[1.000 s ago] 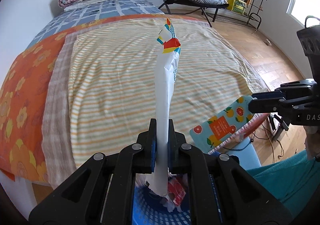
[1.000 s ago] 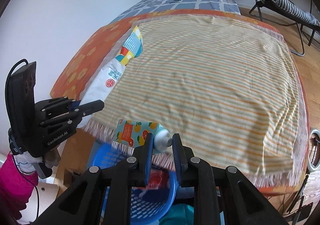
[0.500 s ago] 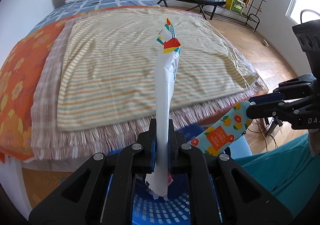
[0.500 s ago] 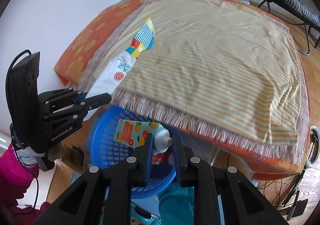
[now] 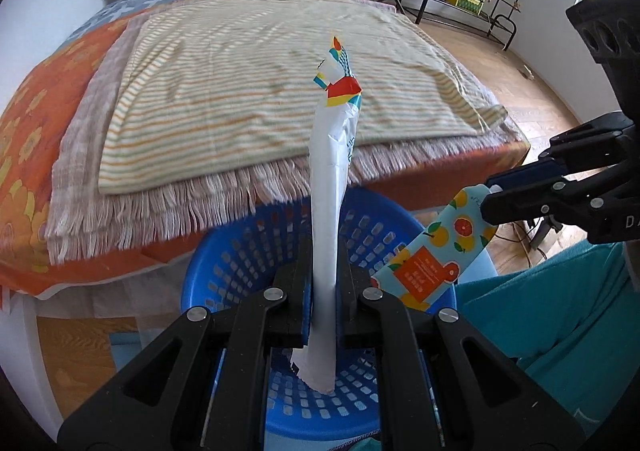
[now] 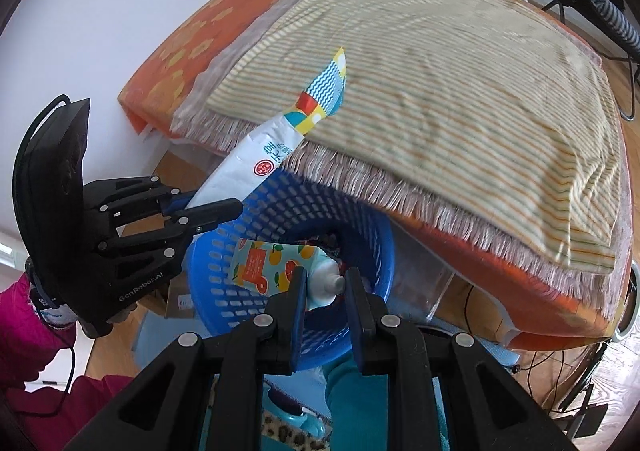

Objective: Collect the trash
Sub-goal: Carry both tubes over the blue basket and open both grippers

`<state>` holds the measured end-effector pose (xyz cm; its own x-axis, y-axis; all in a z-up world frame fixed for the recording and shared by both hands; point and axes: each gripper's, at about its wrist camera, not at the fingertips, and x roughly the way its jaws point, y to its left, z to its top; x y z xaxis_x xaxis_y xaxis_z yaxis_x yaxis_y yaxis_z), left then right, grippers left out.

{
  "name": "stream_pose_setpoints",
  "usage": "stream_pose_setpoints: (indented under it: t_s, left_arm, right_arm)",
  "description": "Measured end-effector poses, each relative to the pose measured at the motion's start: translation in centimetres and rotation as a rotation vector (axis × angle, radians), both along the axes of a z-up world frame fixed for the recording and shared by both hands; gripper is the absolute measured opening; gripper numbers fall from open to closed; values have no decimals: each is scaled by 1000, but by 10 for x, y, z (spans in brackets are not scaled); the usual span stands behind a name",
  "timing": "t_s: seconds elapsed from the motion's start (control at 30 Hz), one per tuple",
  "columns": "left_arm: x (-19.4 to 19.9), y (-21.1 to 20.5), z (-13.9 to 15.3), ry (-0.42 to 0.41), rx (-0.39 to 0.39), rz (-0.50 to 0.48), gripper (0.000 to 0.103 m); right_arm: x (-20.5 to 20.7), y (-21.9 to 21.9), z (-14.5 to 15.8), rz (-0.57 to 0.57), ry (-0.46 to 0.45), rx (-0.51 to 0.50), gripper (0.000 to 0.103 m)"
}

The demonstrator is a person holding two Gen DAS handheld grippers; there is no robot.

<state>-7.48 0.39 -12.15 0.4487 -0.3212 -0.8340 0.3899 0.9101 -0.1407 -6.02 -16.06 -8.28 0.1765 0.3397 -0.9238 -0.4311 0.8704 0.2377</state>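
Now the left gripper (image 5: 325, 291) pinches a crinkly white wrapper (image 5: 330, 187), the right gripper (image 6: 326, 301) clamps a citrus-print tube (image 6: 280, 265), above the perforated blue basket (image 6: 276, 207).

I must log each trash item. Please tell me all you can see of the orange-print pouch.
The pouch is a flat, soft-looking pack, light blue with orange and grapefruit prints and an orange label. Its white spout end is clamped in the right claw. It hangs tilted over the blue basket, apart from the white wrapper.
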Motion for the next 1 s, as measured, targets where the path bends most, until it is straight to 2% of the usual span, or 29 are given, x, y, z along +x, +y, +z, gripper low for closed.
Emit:
stream_pose_setpoints:
  t_s: [0.5,0.57,0.63,0.7,0.73,0.87,1.0]
  left_arm:
    - [-13,6,-20,76,-6,15,7]
    - [-13,7,-22,79,3,18,16]
    - [-14,8,-22,79,4,32,51]
    - [-14,11,-21,67,-7,57,64]
    - [-14,13,-20,65,-14,64,64]
    - [-11,15,-20,76,-16,73,64]
    - [-9,16,-18,77,-19,90,65]
  right_arm:
    - [-6,11,-10,37,13,-17,20]
    - [-6,12,-9,34,8,-6,26]
    - [-7,12,-8,30,1,3,29]
    - [-7,12,-7,21,-2,7,30]
    - [-6,11,-7,15,-2,12,32]
    - [-5,7,-5,-13,-10,23,58]
    - [-2,4,-3,-41,-24,33,71]
